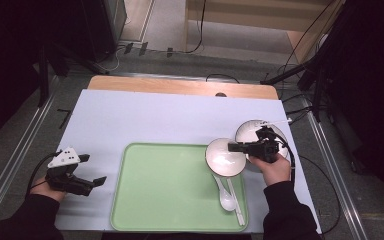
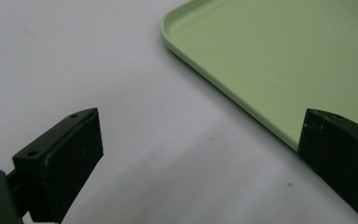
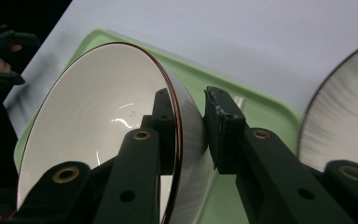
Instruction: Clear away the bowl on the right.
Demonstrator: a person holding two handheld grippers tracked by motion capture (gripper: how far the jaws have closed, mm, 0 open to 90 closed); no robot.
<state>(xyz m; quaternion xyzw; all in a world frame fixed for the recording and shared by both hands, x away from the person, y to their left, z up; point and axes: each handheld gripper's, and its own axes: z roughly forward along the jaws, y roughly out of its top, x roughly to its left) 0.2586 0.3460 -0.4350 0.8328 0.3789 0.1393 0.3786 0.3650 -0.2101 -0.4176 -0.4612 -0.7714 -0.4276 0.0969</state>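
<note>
My right gripper (image 1: 233,147) is shut on the rim of a white bowl (image 1: 224,159) and holds it tilted over the right edge of the green tray (image 1: 170,185). In the right gripper view one jaw lies inside the bowl (image 3: 98,116) and the other presses on its outer wall, so the gripper (image 3: 191,100) straddles the brown-edged rim. A second bowl (image 1: 249,131) with a streaked inside stands on the table just behind the hand. My left gripper (image 1: 94,169) rests open and empty left of the tray, its jaws (image 2: 200,126) wide apart over the white table beside the tray's corner (image 2: 261,46).
A white spoon (image 1: 226,197) and a pair of chopsticks (image 1: 237,202) lie on the tray's right side below the held bowl. The white table cover (image 1: 155,120) stretches behind the tray. Dark stands and cables flank the table.
</note>
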